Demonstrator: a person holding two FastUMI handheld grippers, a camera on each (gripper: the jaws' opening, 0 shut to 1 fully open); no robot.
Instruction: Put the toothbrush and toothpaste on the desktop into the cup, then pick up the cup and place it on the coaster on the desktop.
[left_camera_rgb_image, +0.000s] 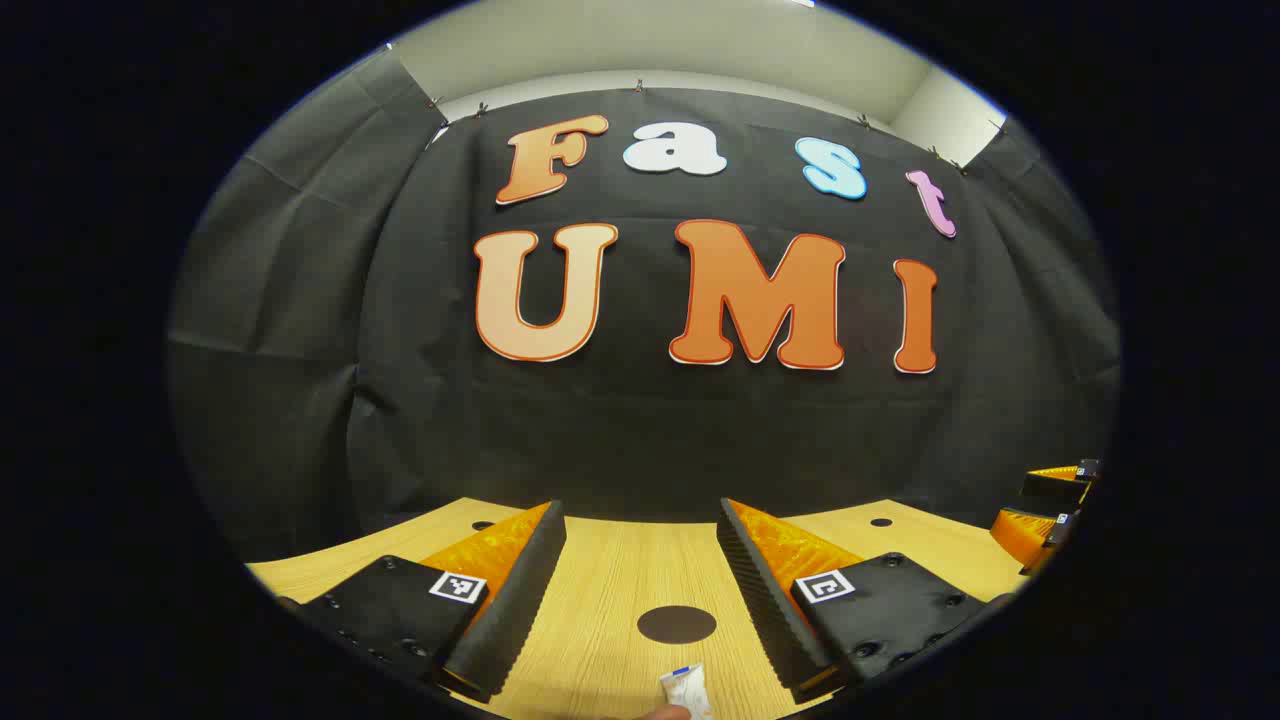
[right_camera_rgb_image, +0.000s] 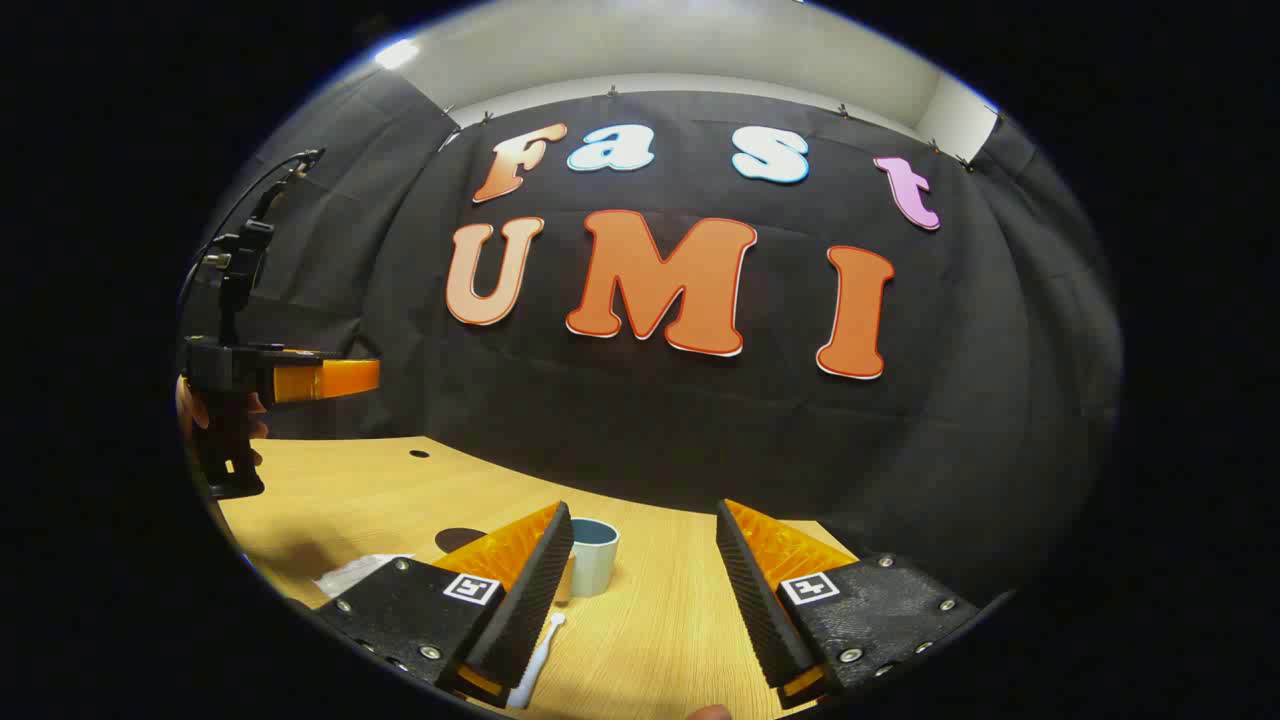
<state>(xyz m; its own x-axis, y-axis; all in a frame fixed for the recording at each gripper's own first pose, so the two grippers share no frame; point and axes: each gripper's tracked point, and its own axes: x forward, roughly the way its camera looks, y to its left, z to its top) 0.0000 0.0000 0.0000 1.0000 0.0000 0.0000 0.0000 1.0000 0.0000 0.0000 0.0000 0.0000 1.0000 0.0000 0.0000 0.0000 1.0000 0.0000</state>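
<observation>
Left gripper view. The toothpaste (left_camera_rgb_image: 686, 690) lies on the desktop (left_camera_rgb_image: 600, 620) at the nearest edge of the picture, just right of the centreline between the left gripper (left_camera_rgb_image: 640, 590) fingers and nearer than their tips. Only its near-white end with a blue band is visible, so its long axis cannot be stated with certainty. Beyond it, between the fingers, lies the dark round coaster (left_camera_rgb_image: 677, 624). The fingers stand wide apart and hold nothing; neither one touches the tube or the coaster. Further right, at the picture edge, part of the other gripper is visible.

Right gripper view. The toothbrush (right_camera_rgb_image: 538, 655) lies on the desktop close beside the left finger (right_camera_rgb_image: 525, 600) of the right gripper (right_camera_rgb_image: 640, 590), partly hidden by it. Its long axis runs near to far, head at the far end. Past the head, the cup (right_camera_rgb_image: 594, 556) stands upright, mouth open, just right of the same finger's tip. The fingers stand wide apart, empty, and in contact with nothing.

Judgement: the right gripper is nearer the toothbrush, the left gripper nearer the toothpaste. The toothbrush lies left of the right gripper's gap, so a leftward shift and descent appear necessary before closing.
</observation>
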